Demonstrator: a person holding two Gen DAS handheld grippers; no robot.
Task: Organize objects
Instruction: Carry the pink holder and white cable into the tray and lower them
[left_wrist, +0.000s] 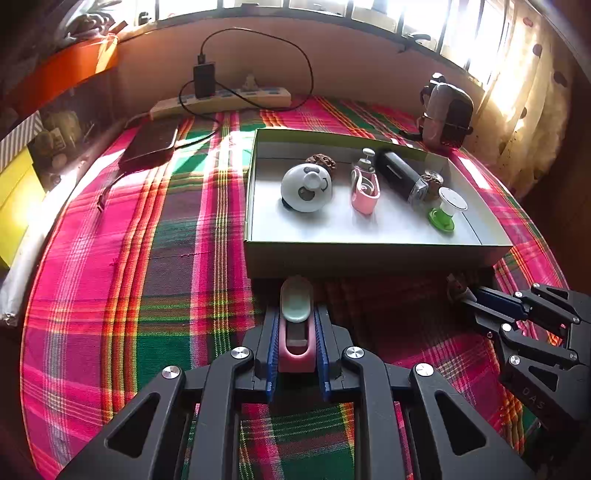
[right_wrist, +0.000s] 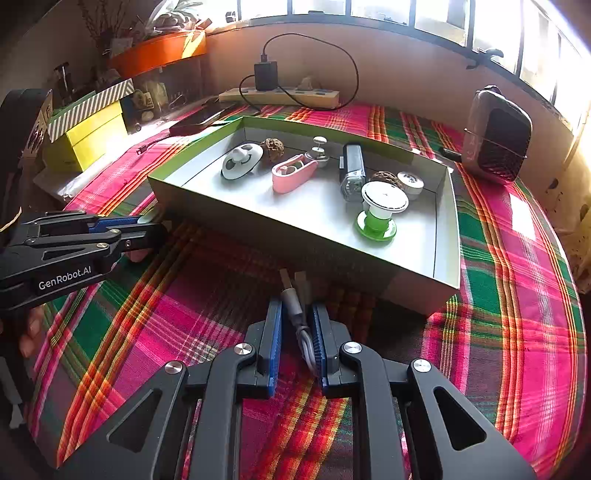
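Box (left_wrist: 369, 254) sits just ahead of both hand-held grippers on the plaid-covered surface (left_wrist: 147, 258), already holding a panda toy (left_wrist: 306, 187), a pink dispenser (left_wrist: 365, 192) and a green-based spool (left_wrist: 447, 208). Left hand-held gripper (left_wrist: 295, 317) is closed on a pink and mint item (left_wrist: 295, 325); right hand-held gripper (right_wrist: 297, 317) is pinched on a grey USB cable (right_wrist: 295, 302). Each load should probably be lifted clear of the near wall, then carried forward over bare floor between the toys before release, one side at a time
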